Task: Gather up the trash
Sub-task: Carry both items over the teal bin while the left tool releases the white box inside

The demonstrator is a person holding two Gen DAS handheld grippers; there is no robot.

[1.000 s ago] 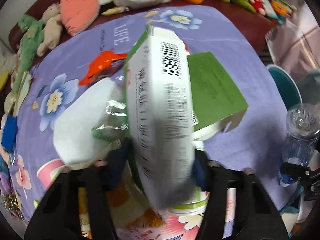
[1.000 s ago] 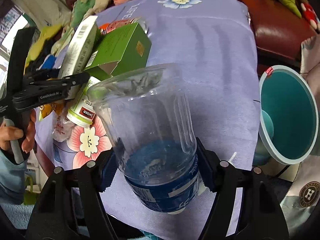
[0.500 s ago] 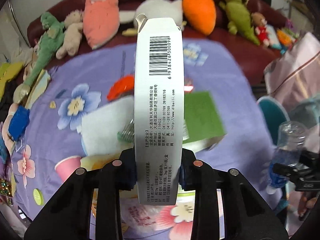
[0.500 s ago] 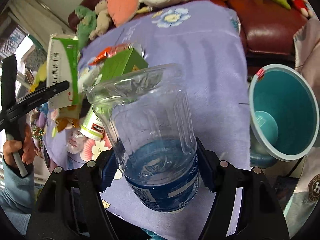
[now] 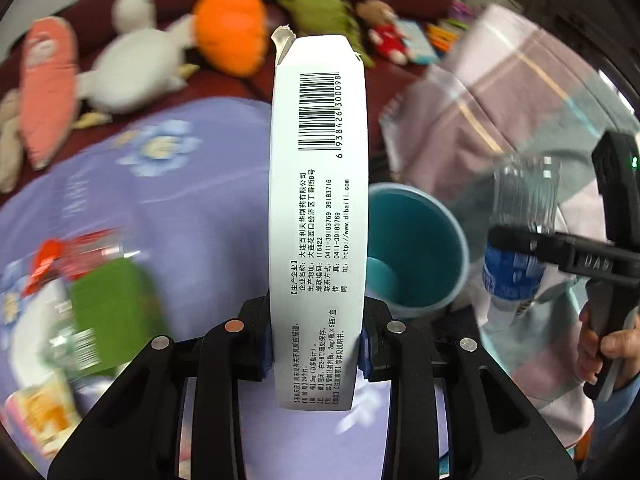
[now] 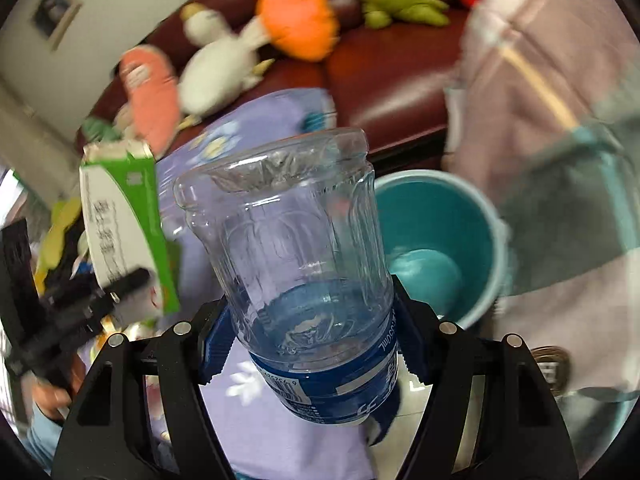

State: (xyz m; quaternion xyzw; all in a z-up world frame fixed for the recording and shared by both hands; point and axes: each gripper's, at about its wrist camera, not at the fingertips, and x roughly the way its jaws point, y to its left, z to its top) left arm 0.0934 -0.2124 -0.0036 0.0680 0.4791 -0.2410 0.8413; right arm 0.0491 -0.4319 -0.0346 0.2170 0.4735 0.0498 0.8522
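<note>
Looming beyond the purple tablecloth point(image 5: 168, 200), the teal bin point(image 6: 440, 216) is seen standing just off its edge. The clear plastic bottle point(image 6: 296, 248) is clamped by the right gripper point(image 6: 308, 336), upside down beside the bin. The white medicine box point(image 5: 320, 200) is pinched upright by the left gripper point(image 5: 316, 344). If either were released early, the rim could be missed.

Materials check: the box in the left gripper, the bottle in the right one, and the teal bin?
Box: looks like thin paperboard, matte white with printed text and barcode; a torn flap shows at its top edge.
Bottle: clear thin plastic, glossy, ribbed walls you can see through, with a blue film label.
Teal bin: probably moulded plastic, smooth, uniform colour with a thin paler rim; blur leaves this less certain.
</note>
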